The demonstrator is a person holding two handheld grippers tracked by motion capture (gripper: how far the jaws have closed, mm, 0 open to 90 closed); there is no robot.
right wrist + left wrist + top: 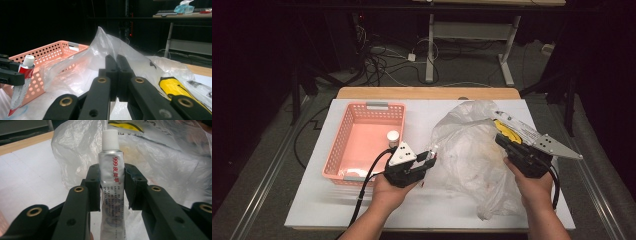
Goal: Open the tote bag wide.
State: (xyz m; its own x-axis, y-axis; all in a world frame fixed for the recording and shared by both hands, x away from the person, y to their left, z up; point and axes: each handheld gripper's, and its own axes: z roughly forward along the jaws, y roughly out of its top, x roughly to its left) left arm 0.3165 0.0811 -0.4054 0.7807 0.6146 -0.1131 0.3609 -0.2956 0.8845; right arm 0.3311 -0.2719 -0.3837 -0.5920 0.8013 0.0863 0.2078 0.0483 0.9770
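A silver ointment tube (111,167) with a white cap and red "999" print stands upright between the jaws of my left gripper (111,177), which is shut on it. In the high view the left gripper (430,157) sits just right of the pink basket (343,131), at the left edge of the crumpled clear plastic bag (467,150). My right gripper (116,61) is shut on a raised fold of the plastic bag (105,42), pinching the film between its tips. From above, the right gripper (501,140) holds the bag's right side.
A small white-capped container (392,136) stands inside the basket near its right wall. A yellow printed patch (507,131) shows on the bag by the right gripper. The white table top (427,210) has bare room in front; cables and a desk frame lie on the floor beyond.
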